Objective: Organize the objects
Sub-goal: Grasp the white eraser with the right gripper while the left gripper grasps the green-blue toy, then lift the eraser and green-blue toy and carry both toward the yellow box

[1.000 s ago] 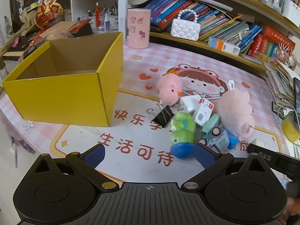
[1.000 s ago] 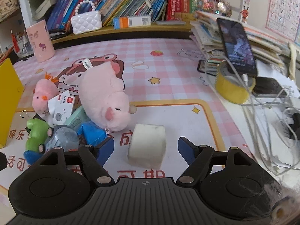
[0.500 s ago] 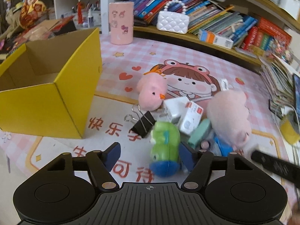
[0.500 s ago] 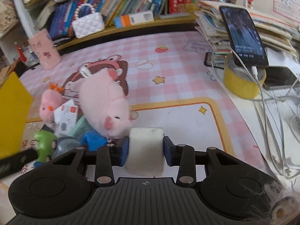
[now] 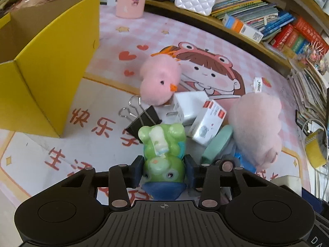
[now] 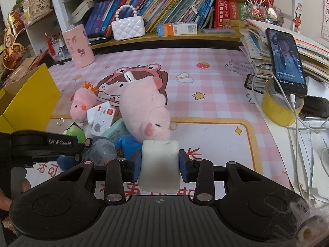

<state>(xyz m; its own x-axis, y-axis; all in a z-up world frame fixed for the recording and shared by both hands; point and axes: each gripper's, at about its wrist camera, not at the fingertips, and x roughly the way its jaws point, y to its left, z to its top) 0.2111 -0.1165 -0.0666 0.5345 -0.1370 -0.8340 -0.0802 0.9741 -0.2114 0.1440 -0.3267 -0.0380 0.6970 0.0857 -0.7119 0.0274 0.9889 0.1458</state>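
My left gripper [image 5: 163,169] is shut on a green frog toy [image 5: 162,154] lying on the pink desk mat. My right gripper [image 6: 159,165] is shut on a white block [image 6: 159,164]. An open yellow box [image 5: 41,61] stands at the left; it also shows in the right wrist view [image 6: 26,100]. A pile lies between: a pink chick plush [image 5: 159,82], a black binder clip [image 5: 141,119], a white charger [image 5: 185,107], a small white carton [image 5: 207,121], a mint case [image 5: 218,144] and a big pink pig plush [image 6: 146,111].
A pink cup [image 6: 78,46], a white quilted purse [image 6: 127,27] and shelves of books [image 6: 185,6] line the back. At the right stand paper stacks, a phone [image 6: 287,61] propped in a yellow tape roll [image 6: 279,111], and cables [image 6: 304,135].
My left gripper moved forward and closed on the green frog toy. My right gripper closed on the white block and holds it.
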